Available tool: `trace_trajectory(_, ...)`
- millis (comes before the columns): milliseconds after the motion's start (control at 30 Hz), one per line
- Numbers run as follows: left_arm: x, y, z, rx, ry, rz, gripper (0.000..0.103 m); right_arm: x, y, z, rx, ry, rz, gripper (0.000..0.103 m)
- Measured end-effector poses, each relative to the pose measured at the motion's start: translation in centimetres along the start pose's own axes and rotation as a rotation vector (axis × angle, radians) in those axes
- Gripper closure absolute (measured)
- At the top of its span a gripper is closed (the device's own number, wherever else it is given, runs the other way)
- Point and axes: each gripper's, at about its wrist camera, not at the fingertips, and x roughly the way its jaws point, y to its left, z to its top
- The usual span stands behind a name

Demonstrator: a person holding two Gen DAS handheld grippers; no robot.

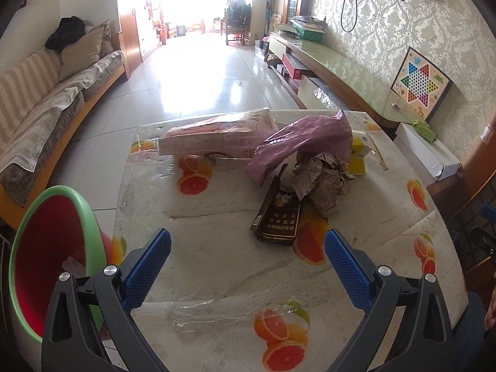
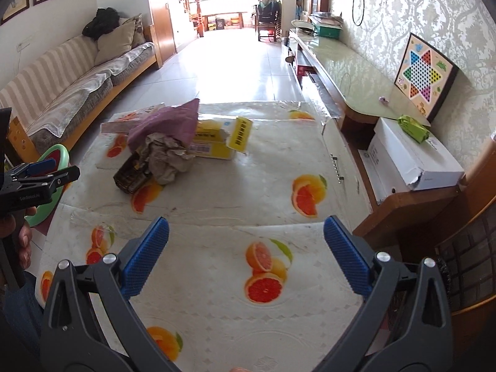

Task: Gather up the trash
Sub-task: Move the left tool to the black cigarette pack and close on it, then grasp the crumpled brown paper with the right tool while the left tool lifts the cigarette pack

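Both the left claw (image 1: 247,252) and right claw (image 2: 246,241) are spread wide, holding nothing. The trash pile (image 1: 313,179) waits on the table (image 1: 387,248); the bin (image 1: 59,248) looks almost bare.

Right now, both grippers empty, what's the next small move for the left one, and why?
Probably ease the open left gripper forward and slightly right onto the dark flattened cigarette pack. It is the nearest piece of trash, just beyond the blue fingertips, and the green-rimmed red bin sits close on the left.

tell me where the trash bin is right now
The green-rimmed red bin sits off the table's left edge, beside the left gripper; the right wrist view shows it below the sofa.
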Motion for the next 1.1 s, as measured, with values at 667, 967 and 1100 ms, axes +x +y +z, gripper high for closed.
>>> trace_trajectory(667, 10.1, -4.4, 1.9, 0.167, 0.185, 0.025, 0.019, 2.2, -3.5, -1.3, 0.088, 0.060, 0.018, 0.005)
trace_trajectory(967, 9.3, -4.7, 2.0, 0.187, 0.188, 0.010, 0.061, 3.3, -2.4, -0.7, 0.078, 0.062, 0.043, 0.005)
trace_trajectory(1100, 7.6, -3.6, 1.9, 0.158, 0.172, 0.028, 0.063, 3.9, -1.0, 0.4, 0.061, 0.051, 0.063, 0.005)
